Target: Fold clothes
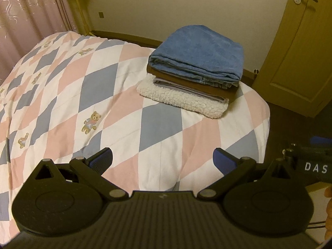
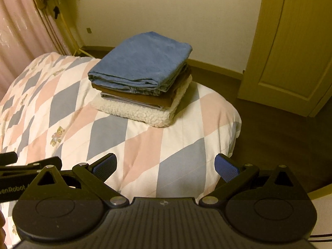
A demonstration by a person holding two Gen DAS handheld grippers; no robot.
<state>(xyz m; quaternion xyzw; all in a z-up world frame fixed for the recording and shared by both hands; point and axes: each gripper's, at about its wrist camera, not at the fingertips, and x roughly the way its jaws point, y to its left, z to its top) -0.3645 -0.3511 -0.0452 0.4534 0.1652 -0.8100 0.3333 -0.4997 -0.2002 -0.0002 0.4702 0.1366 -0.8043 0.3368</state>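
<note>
Left wrist view: the left claw [image 1: 162,157] gapes wide, holding nothing, above a diamond-patterned quilt [image 1: 87,87]. A folded clothes stack [image 1: 193,70], blue on top, sits near the bed's far corner.

Right wrist view: the right claw [image 2: 166,164] is likewise spread and bare; the stack's grey middle layer is perhaps a shirt.

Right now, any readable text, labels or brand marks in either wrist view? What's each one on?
"DAS": white letters on the black right gripper's body, cut off at the frame edge.
"enRobot": on the black left gripper's body, start cut off, partly blurred.
Nothing readable on the folded stack, quilt or door.
</note>
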